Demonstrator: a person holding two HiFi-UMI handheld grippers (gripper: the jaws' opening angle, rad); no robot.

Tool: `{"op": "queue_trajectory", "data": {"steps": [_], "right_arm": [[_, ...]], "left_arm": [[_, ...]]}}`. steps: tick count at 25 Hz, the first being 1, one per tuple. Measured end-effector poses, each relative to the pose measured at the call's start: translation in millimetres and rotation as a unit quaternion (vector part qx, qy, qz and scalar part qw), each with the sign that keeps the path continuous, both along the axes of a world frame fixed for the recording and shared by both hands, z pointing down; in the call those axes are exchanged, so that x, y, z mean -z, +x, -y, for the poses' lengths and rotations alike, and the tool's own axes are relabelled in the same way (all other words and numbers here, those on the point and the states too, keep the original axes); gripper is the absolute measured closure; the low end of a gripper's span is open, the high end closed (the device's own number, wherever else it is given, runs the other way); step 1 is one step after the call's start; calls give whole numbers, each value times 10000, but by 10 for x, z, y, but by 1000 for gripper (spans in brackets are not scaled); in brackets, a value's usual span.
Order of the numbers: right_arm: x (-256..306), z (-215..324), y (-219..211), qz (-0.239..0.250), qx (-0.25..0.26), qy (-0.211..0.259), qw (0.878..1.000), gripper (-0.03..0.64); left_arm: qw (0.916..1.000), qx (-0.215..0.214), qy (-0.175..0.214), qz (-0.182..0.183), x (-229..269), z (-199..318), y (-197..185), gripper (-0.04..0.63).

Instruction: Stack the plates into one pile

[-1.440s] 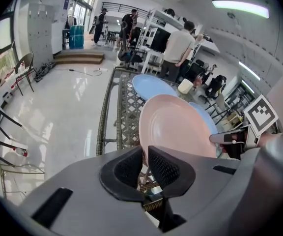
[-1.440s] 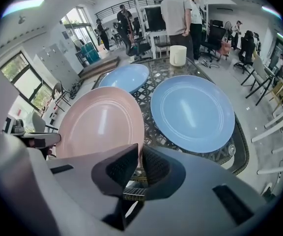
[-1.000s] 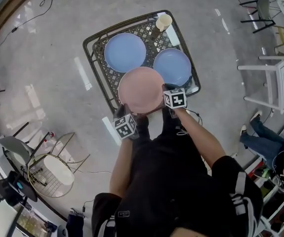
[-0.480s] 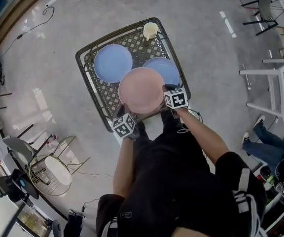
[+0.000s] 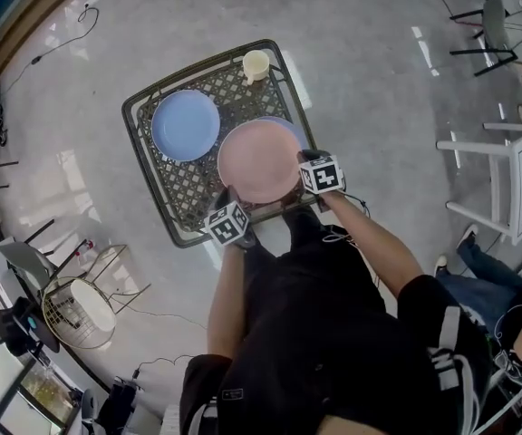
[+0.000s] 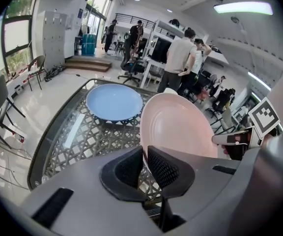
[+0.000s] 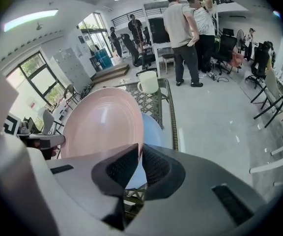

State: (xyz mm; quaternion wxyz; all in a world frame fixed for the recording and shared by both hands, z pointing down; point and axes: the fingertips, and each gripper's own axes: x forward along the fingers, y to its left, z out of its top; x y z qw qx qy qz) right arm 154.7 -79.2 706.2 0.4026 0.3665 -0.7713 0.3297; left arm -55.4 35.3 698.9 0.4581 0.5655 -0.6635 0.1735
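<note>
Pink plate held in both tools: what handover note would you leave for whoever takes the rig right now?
Left tool: shut on the rim of the pink plate.
Right tool: shut on the same plate's opposite rim.
The pink plate is over the second blue plate, hiding most of it in the head view; whether they touch cannot be told.
The other blue plate lies apart on the lattice table; a cup stands at the far edge.
Done: pink plate gripped over a blue one.
Left: set it down, release, then bring the separate blue plate into the same pile.
</note>
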Motion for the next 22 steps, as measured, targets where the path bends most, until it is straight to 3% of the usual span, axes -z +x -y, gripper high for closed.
{"op": "queue_trajectory", "data": {"steps": [11,22], "right_arm": [[-426,247,378,-179,168,-285,9993,592],[-721,342,322,-225,406,-513,9976,591]], "left_arm": [[9989,247,-397,-52,-456,199,398,555],[9954,414,-862,-26,-838,218,413,554]]}}
